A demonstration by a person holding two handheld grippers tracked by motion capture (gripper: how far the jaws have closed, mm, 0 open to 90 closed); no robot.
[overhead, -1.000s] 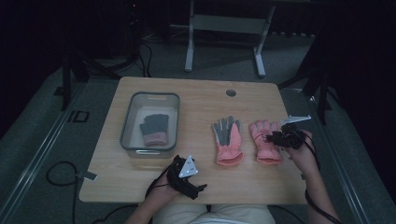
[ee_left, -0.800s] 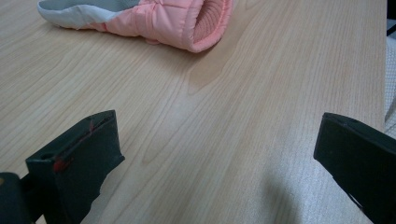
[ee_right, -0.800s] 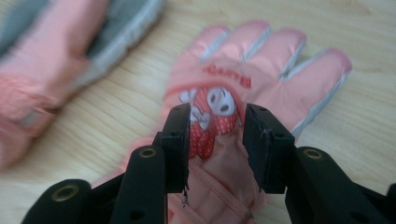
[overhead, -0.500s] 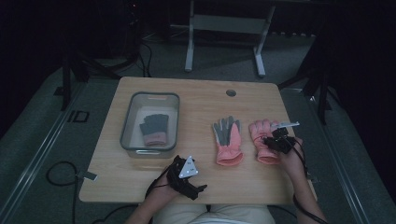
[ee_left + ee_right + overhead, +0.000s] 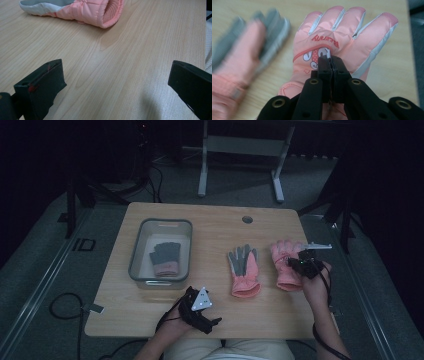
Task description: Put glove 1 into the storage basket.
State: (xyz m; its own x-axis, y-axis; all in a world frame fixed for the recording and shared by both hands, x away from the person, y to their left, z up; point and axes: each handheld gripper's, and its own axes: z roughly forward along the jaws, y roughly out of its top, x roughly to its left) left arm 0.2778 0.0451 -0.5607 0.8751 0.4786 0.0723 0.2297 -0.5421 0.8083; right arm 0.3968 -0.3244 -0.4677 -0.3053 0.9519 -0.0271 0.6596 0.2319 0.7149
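My right gripper [image 5: 303, 262] is clamped on the pink ski glove [image 5: 286, 264] at the 3 o'clock side of the table [image 5: 210, 225]; its jaws have just been closing, and in the right gripper view they meet tight on a pinch of the fabric on the back of the glove, right at the cartoon patch under the red "Bunny" lettering [image 5: 325, 41]. That glove lies back up, its fingers pointing to 12 o'clock in the high view, and my gripper sits at its 3 o'clock edge, over the knuckle area

Just at its 9 o'clock lies the second pink glove [image 5: 243, 270], grey palm up, cuff toward 6 o'clock, near the first but apart from it. In the right gripper view it shows blurred at 9 o'clock

My left gripper [image 5: 199, 306] rests low at the 6 o'clock edge of the table, jaws spread wide with bare wood between them; the second glove's cuff lies ahead at 12 o'clock in the left gripper view

At 9 o'clock on the table stands a clear plastic bin [image 5: 161, 224] with a smaller grey glove [image 5: 165, 258] with a pink cuff lying inside it
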